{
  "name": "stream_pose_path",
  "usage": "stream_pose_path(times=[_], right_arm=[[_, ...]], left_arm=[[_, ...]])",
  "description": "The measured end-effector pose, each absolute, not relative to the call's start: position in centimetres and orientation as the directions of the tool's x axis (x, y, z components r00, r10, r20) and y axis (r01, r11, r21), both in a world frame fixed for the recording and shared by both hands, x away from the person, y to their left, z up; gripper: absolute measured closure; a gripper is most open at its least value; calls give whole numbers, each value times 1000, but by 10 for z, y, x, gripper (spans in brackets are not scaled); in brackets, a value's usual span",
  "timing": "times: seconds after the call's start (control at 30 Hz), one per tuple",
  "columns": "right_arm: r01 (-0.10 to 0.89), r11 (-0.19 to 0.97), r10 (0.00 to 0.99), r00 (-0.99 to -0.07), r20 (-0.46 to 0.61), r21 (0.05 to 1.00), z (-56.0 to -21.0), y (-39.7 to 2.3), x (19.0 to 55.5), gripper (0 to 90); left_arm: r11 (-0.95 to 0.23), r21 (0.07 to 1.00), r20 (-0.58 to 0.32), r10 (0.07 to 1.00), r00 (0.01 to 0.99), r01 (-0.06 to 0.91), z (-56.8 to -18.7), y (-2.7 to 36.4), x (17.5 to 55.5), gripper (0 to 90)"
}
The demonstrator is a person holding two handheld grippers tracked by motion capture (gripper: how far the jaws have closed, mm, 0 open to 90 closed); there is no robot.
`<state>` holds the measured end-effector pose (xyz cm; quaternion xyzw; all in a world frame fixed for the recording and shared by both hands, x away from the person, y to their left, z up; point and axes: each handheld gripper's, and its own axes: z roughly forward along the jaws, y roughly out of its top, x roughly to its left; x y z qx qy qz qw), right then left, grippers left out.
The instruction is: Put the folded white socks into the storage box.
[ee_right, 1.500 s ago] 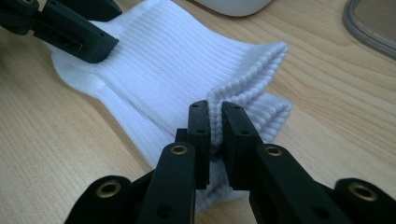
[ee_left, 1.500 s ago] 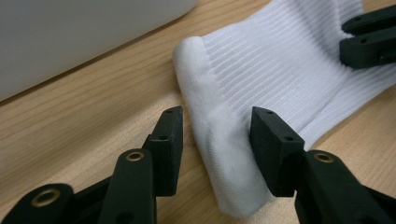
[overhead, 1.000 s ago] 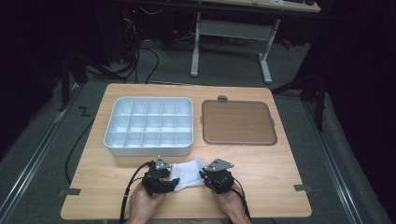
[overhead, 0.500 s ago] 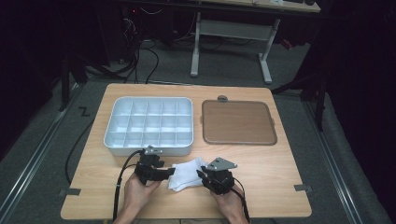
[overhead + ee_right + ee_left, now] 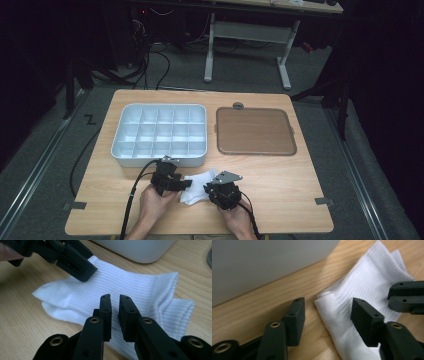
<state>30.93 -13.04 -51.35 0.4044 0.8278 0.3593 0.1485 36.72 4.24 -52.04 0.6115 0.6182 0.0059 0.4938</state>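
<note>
A pair of white ribbed socks (image 5: 197,187) lies stacked on the wooden table near its front edge, also seen in the left gripper view (image 5: 367,277) and the right gripper view (image 5: 140,285). My left gripper (image 5: 184,184) is at their left end. It is open (image 5: 329,308), its jaws have just been closing a little, and the socks' folded edge lies between them untouched. My right gripper (image 5: 208,190) is at the socks' right end. Its jaws (image 5: 114,300) have just been closing to a thin slit over the fabric, with no fold seen pinched.
A white compartment tray (image 5: 117,145) stands just behind the left gripper, close to it. To the tray's right lies a brown mat (image 5: 255,131), with a small round disc (image 5: 238,105) at its far edge. Bare wood (image 5: 300,190) stretches to the right.
My left gripper has shifted a little along the socks' left end, toward the tray. The right gripper has stayed in place, its jaws drawn closer together.
</note>
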Motion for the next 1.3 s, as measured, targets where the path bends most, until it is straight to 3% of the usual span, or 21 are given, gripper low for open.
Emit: stream_pose_path(times=[0.3,0.67,1.3], right_arm=[[561,434,771,-637,31,705,-518,-125,308,816],[538,453,764,-646,2,711,-522,-127,302,821],[550,451,743,-667,45,703,-523,-115,309,845]], left_arm=[[213,645,-564,781,270,734,-522,37,362,576],[237,566,-657,709,257,790,-521,46,362,815],[302,565,-731,616,295,768,-492,67,349,842]])
